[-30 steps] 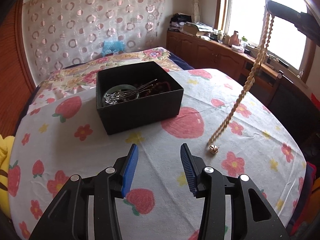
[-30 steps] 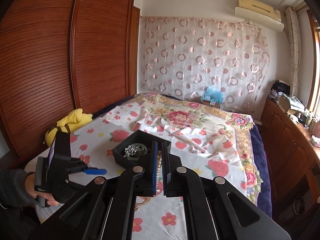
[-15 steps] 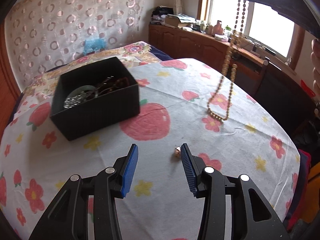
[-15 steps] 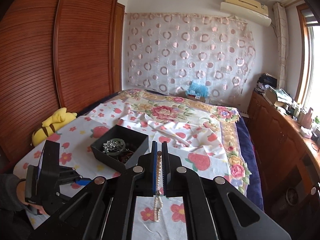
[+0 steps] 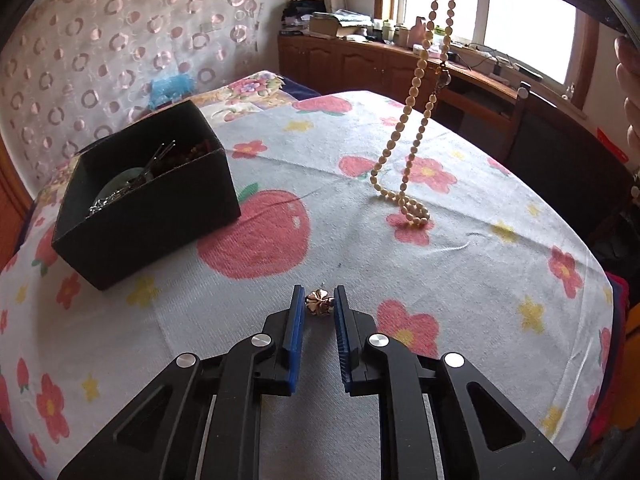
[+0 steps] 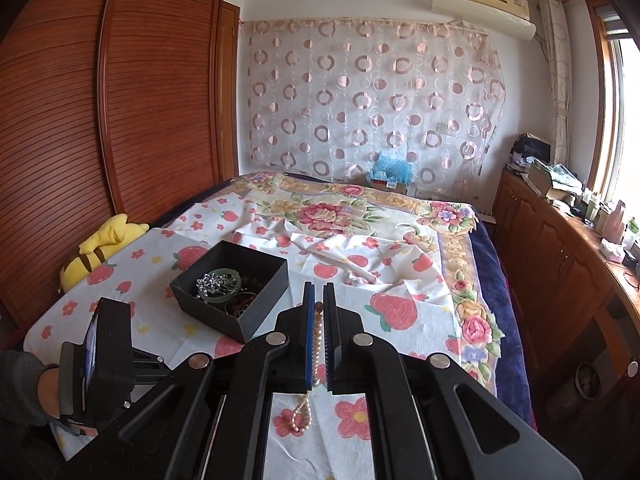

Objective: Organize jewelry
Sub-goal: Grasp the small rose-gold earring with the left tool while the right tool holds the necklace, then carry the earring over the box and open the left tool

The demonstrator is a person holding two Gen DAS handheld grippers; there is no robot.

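Observation:
A black open box (image 5: 148, 204) holding several pieces of jewelry sits on the strawberry-print cloth (image 5: 480, 280); it also shows in the right wrist view (image 6: 236, 292). My left gripper (image 5: 319, 305) is down at the cloth, its jaws closed in around a small gold flower-shaped piece (image 5: 319, 301). My right gripper (image 6: 319, 308) is shut on a pearl necklace (image 6: 316, 344) and holds it up. The necklace (image 5: 416, 92) hangs down and its lower end pools on the cloth to the right of the box.
The cloth covers a bed corner that drops off at the right and near edges. A yellow plush toy (image 6: 100, 244) lies at the left by the wooden wardrobe (image 6: 80, 120). A wooden cabinet (image 5: 360, 64) with clutter runs under the window.
My left gripper moved forward and down onto the gold piece, and its jaws narrowed around it. The right gripper lowered the pearl necklace until its end rests on the cloth.

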